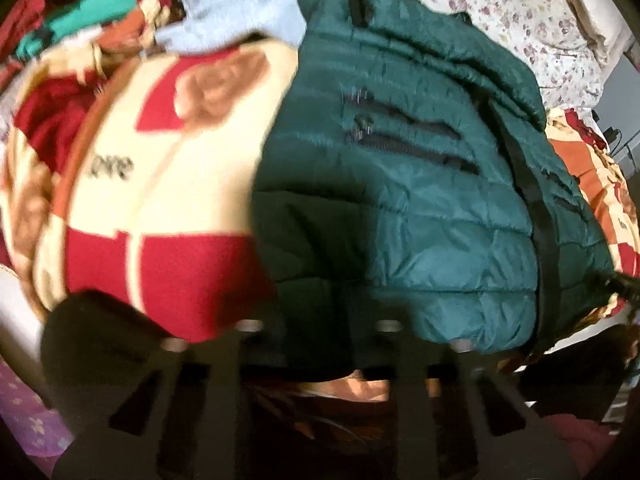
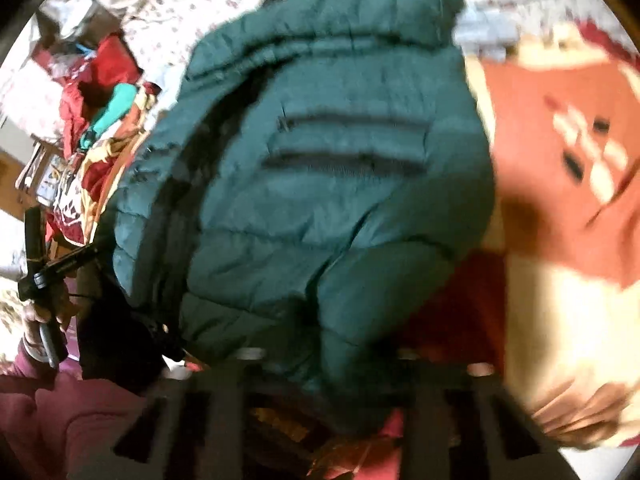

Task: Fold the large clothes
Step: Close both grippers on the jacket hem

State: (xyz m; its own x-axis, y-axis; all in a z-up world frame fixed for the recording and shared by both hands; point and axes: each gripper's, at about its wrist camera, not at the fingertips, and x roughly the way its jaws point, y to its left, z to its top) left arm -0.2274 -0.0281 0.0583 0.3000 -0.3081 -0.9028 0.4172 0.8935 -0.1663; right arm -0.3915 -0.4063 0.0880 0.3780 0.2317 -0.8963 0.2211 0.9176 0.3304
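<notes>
- Spread beneath everything, a red and cream patterned blanket (image 1: 168, 184) is being used as the work surface, with a floral sheet (image 1: 532, 20) showing beyond it.
- A dark green padded jacket (image 1: 400, 184) is being laid across the blanket, its black zip pockets facing up.
- The jacket's near hem is being pinched by the left gripper (image 1: 316, 344), whose jaws are pressed together on the fabric.
- The jacket's near edge is likewise being clamped by the right gripper (image 2: 332, 364), jaws pressed together on the green cloth.
- Other clothes (image 2: 100, 92) are being kept in a heap near the jacket's far corner.
- In the right wrist view, the left hand (image 2: 44, 312) is being seen around its gripper handle.
</notes>
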